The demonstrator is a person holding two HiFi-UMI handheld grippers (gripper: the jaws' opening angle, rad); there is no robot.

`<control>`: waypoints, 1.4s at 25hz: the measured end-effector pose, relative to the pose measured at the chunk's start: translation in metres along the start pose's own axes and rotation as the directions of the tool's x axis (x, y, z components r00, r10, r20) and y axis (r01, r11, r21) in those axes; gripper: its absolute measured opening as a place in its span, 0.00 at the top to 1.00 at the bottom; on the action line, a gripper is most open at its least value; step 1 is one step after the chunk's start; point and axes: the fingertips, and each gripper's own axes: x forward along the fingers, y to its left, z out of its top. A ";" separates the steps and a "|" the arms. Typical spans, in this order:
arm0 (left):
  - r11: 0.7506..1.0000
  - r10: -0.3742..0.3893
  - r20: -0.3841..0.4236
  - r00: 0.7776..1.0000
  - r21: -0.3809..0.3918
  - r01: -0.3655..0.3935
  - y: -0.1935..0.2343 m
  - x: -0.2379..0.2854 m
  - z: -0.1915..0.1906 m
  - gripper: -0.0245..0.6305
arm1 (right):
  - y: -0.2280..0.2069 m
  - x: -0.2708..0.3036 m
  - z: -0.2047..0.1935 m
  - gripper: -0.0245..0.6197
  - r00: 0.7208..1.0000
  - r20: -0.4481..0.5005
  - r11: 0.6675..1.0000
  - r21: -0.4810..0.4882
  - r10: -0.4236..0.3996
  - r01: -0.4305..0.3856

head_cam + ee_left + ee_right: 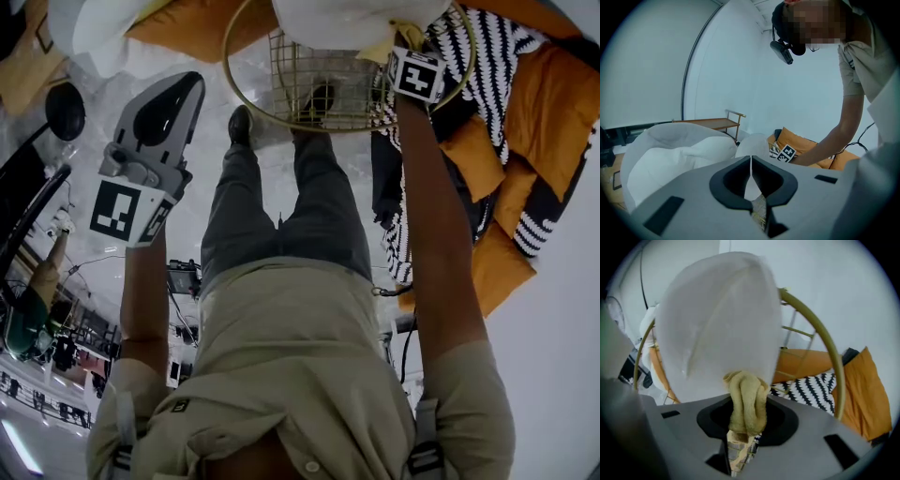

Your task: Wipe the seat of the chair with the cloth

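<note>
The chair has a gold ring frame [228, 58] and a wire mesh seat [305, 70], seen at the top of the head view. A white cushion [347, 21] lies on its far part. My right gripper [405, 39] is over the ring's right side, shut on a bunched yellow cloth [382, 49]. In the right gripper view the cloth [747, 390] sticks up from the right gripper [746, 420], close against the white cushion [722, 319] and the gold frame [825, 341]. My left gripper [186, 86] hangs left of the chair; its jaws [751, 164] are shut with nothing between them.
Orange cushions [553, 112] and a black-and-white striped one [492, 66] are heaped right of the chair. A white beanbag [679, 150] and a wooden shelf [712, 123] lie ahead of the left gripper. The person's legs and shoes [241, 122] stand at the chair's near edge.
</note>
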 end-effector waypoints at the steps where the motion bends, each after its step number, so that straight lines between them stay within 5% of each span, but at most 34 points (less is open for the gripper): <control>1: 1.000 0.000 -0.003 1.000 0.003 0.000 0.000 0.000 0.000 0.92 | -0.016 -0.001 -0.004 0.76 0.999 -0.009 0.999 0.034 -0.031 0.031; 5: 1.000 -0.001 0.000 1.000 0.024 0.001 -0.001 0.003 0.007 0.92 | -0.022 0.001 0.000 0.76 0.999 -0.007 0.997 0.069 -0.039 0.040; 10: 1.000 -0.003 -0.028 1.000 0.031 0.003 0.002 0.004 0.006 0.92 | 0.029 0.012 0.002 0.76 0.999 -0.028 0.998 0.046 0.045 -0.044; 14: 0.999 0.000 -0.072 0.997 0.039 0.003 -0.003 -0.001 -0.006 0.92 | 0.103 0.013 0.002 0.76 0.981 -0.035 0.981 -0.009 0.192 -0.192; 18: 0.999 0.009 -0.065 0.998 0.047 -0.006 -0.001 -0.014 0.000 0.92 | 0.185 0.000 0.013 0.76 0.926 -0.003 0.907 -0.195 0.379 -0.372; 25: 0.995 0.014 -0.007 1.000 0.101 -0.013 -0.012 -0.053 0.025 0.92 | 0.170 -0.063 0.013 0.76 0.942 0.048 0.918 -0.246 0.333 -0.312; 35: 0.988 -0.044 0.111 0.993 0.153 0.027 -0.017 -0.144 0.112 0.92 | 0.143 -0.244 0.077 0.77 0.940 0.262 0.973 -0.131 0.219 -0.190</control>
